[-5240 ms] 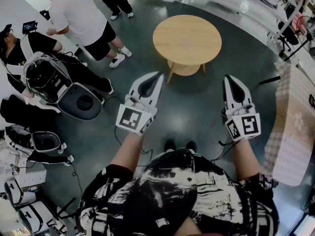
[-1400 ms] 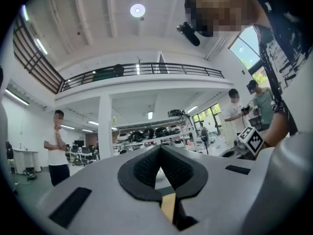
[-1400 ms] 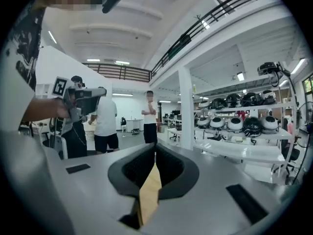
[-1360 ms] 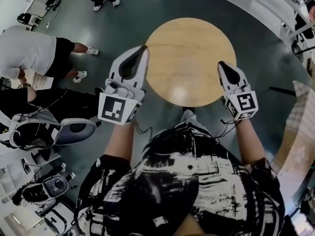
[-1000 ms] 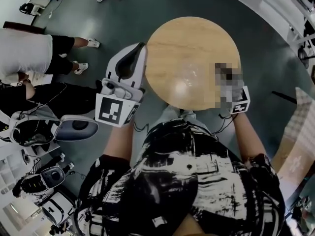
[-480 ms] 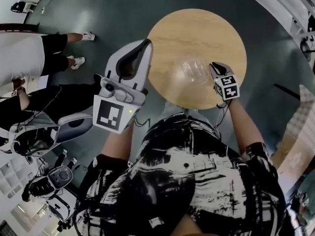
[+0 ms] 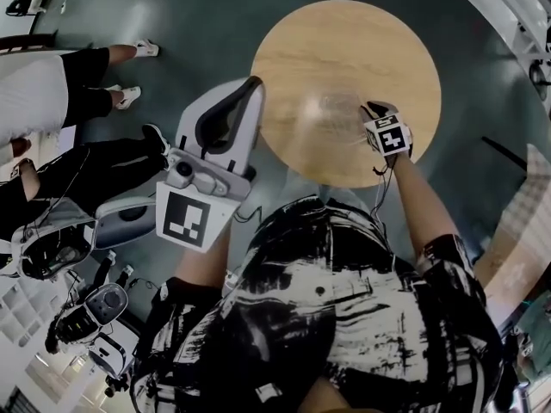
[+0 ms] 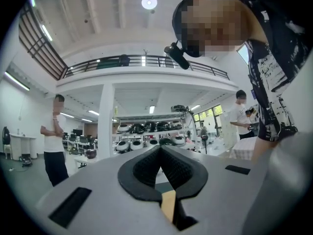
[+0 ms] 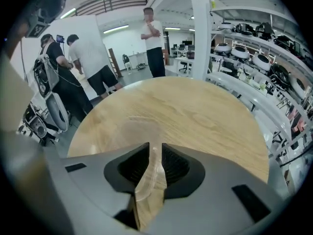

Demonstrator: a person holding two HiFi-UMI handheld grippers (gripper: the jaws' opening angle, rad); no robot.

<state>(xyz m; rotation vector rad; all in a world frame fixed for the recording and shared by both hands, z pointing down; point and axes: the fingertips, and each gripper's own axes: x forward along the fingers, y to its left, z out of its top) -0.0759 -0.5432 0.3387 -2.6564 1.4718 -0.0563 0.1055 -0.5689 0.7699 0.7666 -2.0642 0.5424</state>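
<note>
Listing, item by item, what stands at a round wooden table seen from above.

1. Right claw: lowered over the table's near right edge, marker cube uppermost in the head view. Jaws drawn in to a narrow gap, clamped on the thin wall of a clear plastic container.
2. Clear plastic container: round, see-through, the wood grain showing through it. It sits over the table near its middle, a little toward the near edge, just left of the right claw. Whether its base rests on the wood cannot be told.
3. Left claw: held high, off the table's left edge, pointing out into the hall. Jaws together, tips meeting, nothing between them.
4. Table: pale wood top, otherwise bare.
5. Surroundings: dark floor; bystanders beyond the table's far left edge; shelves of helmets to the right.
</note>
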